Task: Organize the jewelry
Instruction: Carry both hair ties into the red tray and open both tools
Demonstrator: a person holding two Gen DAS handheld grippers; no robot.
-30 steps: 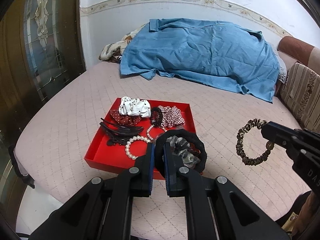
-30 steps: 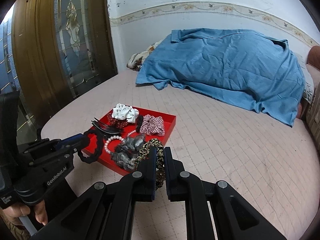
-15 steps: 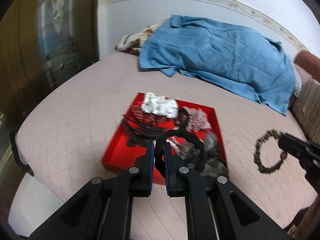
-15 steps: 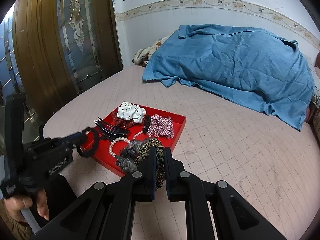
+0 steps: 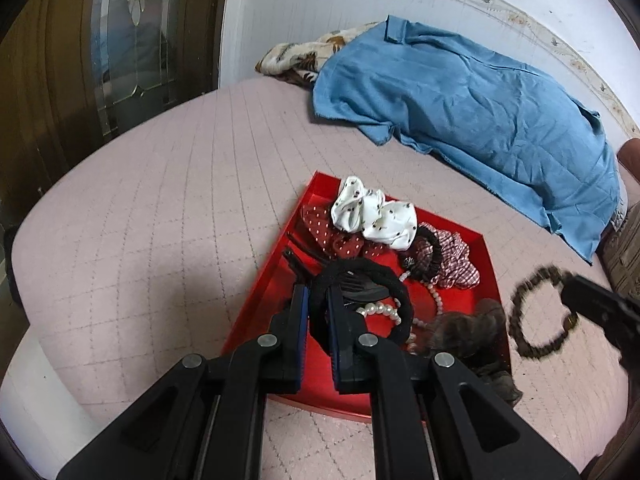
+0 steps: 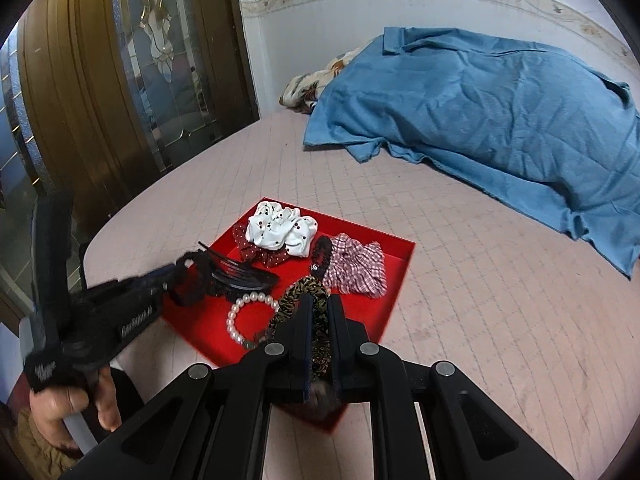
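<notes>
- Evidently both tools had swung in over the red tray (image 5: 276, 280) since a second earlier, when the left gripper (image 5: 318, 308) hung short of the tray's near edge and the right gripper (image 6: 318, 312) sat off to its right.
- Left gripper: clenched on the black scrunchie (image 5: 396, 292), whose loop now hung above the tray's near-left part, over the dark hair combs (image 5: 360, 286) and the pearl bracelet (image 5: 380, 312).
- Right gripper: jaws pinched on the leopard-print scrunchie (image 6: 298, 294); in the left view it appeared blurred, just past the tray's right edge, so it was likely in motion.
- Neither scrunchie was yet laid in the tray; judging by this, both were close to being dropped in, and only the release remained for each.
- Already in the tray: a white spotted scrunchie (image 5: 372, 212) and a red dotted one (image 5: 328, 236) toward the far-left corner, a checked scrunchie (image 5: 456, 260) at the far right, a dark beaded band (image 5: 424, 256) beside it, and a grey-brown scrunchie (image 5: 460, 332) at the near-right corner.
- Free red floor was scarce; the combs and pearls lay under the left gripper's load, so a drop there might tangle with them.
- Around: the pink quilted bed (image 5: 160, 208) carried the tray, with a blue blanket (image 6: 500, 104) well apart at the far side.
</notes>
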